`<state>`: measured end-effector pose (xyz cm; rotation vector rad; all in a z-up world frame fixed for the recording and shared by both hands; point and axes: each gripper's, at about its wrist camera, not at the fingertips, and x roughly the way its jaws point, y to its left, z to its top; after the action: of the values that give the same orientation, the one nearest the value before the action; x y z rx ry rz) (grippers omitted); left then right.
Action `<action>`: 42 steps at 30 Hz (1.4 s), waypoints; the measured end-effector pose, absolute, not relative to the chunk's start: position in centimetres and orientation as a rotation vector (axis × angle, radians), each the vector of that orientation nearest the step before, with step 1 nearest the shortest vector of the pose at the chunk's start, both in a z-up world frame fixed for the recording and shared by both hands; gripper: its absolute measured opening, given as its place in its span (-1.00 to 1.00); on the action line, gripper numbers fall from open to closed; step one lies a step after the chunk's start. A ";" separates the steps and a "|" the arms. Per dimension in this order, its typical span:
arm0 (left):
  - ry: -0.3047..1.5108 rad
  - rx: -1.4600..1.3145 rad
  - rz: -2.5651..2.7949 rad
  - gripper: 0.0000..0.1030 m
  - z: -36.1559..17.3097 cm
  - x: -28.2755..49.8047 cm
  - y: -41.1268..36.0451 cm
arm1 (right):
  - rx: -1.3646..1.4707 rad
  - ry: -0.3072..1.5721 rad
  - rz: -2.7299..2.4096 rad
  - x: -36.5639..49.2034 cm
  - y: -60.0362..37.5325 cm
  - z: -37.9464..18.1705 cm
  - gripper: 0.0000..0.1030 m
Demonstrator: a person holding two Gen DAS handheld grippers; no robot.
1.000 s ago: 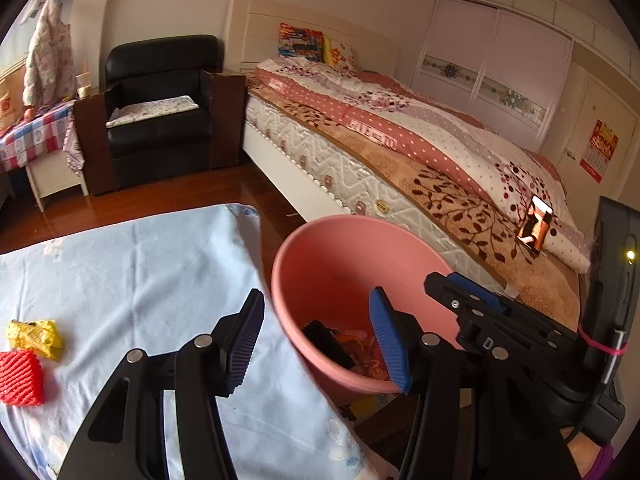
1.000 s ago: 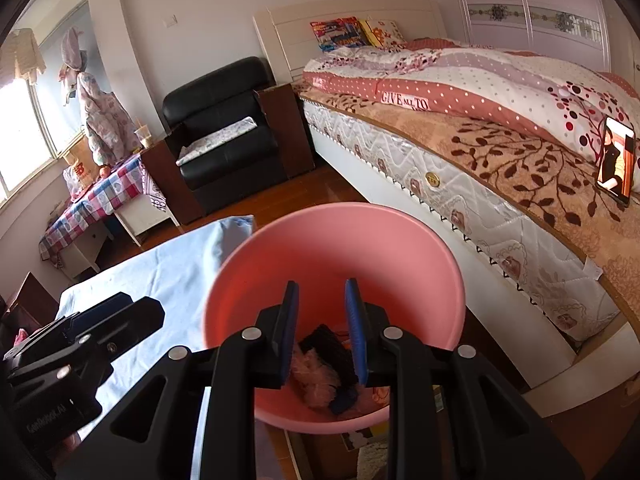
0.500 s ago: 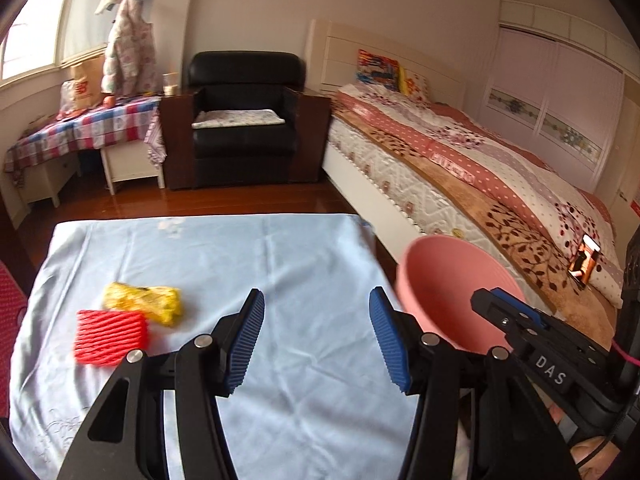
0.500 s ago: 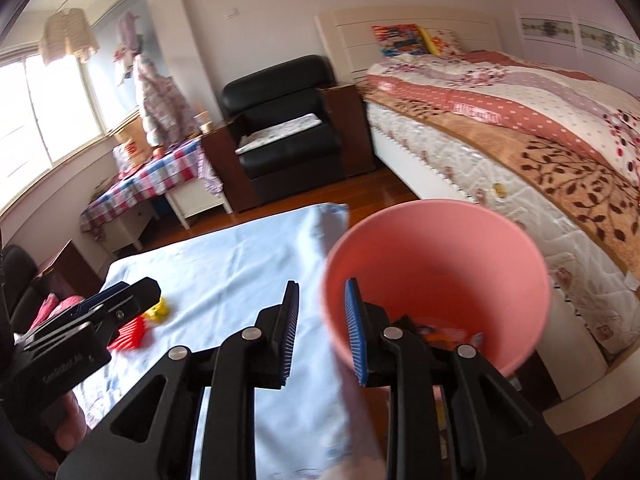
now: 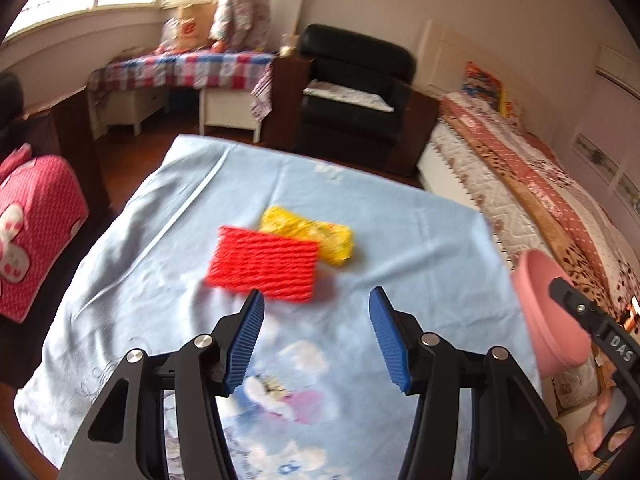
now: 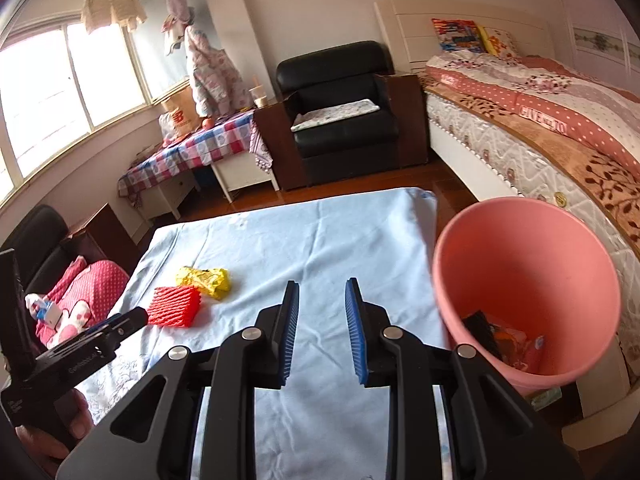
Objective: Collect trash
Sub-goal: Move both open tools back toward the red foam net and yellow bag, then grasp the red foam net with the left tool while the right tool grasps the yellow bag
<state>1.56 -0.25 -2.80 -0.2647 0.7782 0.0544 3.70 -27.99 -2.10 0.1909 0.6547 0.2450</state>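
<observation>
Left gripper (image 5: 316, 336) wide open, empty | right gripper (image 6: 322, 330) part-open, empty | red net (image 5: 264, 264) on cloth

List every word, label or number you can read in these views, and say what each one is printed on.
"DAS" – white letters on the black body of the right gripper, seen from the left wrist view.
"GIVE" – start of white lettering on the red polka-dot bedspread; the rest is too blurred.
Embossed lettering on the left gripper body: too faint to read.
Red logo on the paper bag on the checked table: too small to read.

Light-blue cloth-covered table (image 6: 320, 240) bears red foam net (image 6: 175, 306), apparently touching crumpled yellow wrapper (image 6: 205, 280)
</observation>
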 end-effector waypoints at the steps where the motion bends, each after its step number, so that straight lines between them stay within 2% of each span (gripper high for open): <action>1: 0.793 -0.288 0.067 0.05 -3.3 1.7 0.4 | 0.184 0.658 0.253 3.8 -27.5 -2.1 -0.53; 11: 0.869 -0.501 0.200 0.07 -6.4 4.2 5.8 | 0.121 0.694 0.331 6.0 -23.3 -3.0 -0.53; 18: 0.887 -0.501 0.243 0.05 -7.7 6.7 6.4 | 0.093 0.705 0.383 7.4 -21.2 -3.3 -0.53; 20: 0.894 -0.487 0.248 -0.18 -8.0 7.3 6.3 | 0.080 0.710 0.400 8.0 -20.5 -3.3 -0.53; 21: 0.903 -0.480 0.245 -0.50 -8.2 7.7 6.2 | 0.077 0.714 0.409 8.2 -20.3 -3.4 -0.53; 22: 0.915 -0.465 0.238 -0.73 -8.3 8.0 6.1 | 0.074 0.718 0.420 8.4 -20.0 -3.5 -0.53; 24: 0.916 -0.450 0.234 -0.83 -8.6 8.2 6.1 | 0.061 0.730 0.454 9.0 -19.1 -3.7 -0.53; 28: 0.898 -0.452 0.224 -0.89 -8.4 8.1 7.1 | 0.012 0.757 0.524 10.1 -16.8 -4.3 -0.53; 42: 0.804 -0.426 0.213 -0.90 -6.4 6.8 10.7 | -0.079 0.868 0.585 15.0 -10.8 -7.4 -0.52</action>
<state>6.81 10.73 -6.45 -0.4263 0.8042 0.2125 15.04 -10.83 -7.45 -0.0795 0.8680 0.5849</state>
